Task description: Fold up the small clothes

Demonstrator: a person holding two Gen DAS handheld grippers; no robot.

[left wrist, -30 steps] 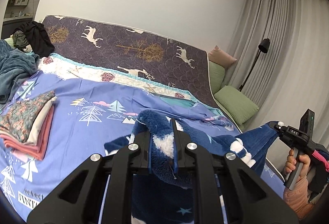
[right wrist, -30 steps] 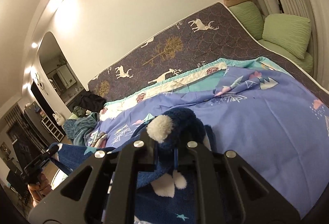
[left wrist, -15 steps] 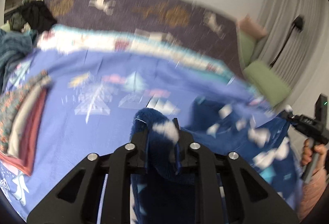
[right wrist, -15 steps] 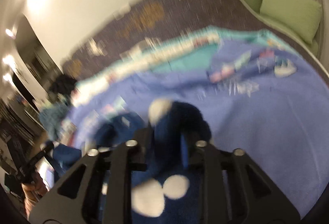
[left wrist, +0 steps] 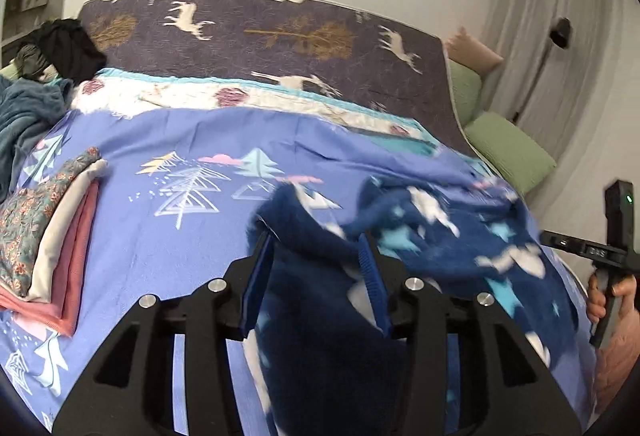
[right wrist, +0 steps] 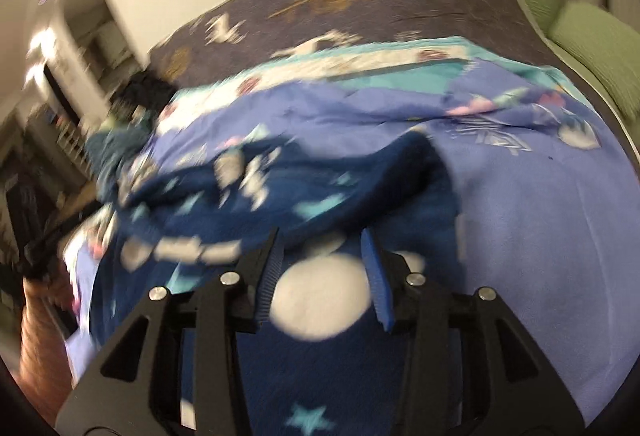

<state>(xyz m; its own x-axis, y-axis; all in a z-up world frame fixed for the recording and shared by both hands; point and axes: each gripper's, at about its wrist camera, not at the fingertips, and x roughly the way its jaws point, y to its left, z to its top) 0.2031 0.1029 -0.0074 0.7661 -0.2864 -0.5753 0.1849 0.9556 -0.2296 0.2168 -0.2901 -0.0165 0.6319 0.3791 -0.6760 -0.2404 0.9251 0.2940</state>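
Note:
A dark blue fleece garment (left wrist: 432,232) with white spots and light blue stars lies spread on the blue patterned bedspread (left wrist: 168,140). My left gripper (left wrist: 316,248) stands open, its jaws apart with the fleece lying loose between them. My right gripper (right wrist: 324,248) is also open over the same fleece (right wrist: 256,204), a white spot between its jaws. The right gripper shows in the left wrist view (left wrist: 600,252) at the bed's right edge, held in a hand.
A stack of folded clothes (left wrist: 48,228) sits at the left of the bed. A teal blanket (left wrist: 24,116) and dark clothes (left wrist: 68,44) lie at the far left. Green pillows (left wrist: 508,152) and a curtain (left wrist: 560,36) are at the right.
Both grippers have opened and let go of the fleece. The garment has dropped forward onto the bedspread. Both cameras now tilt lower toward the bed.

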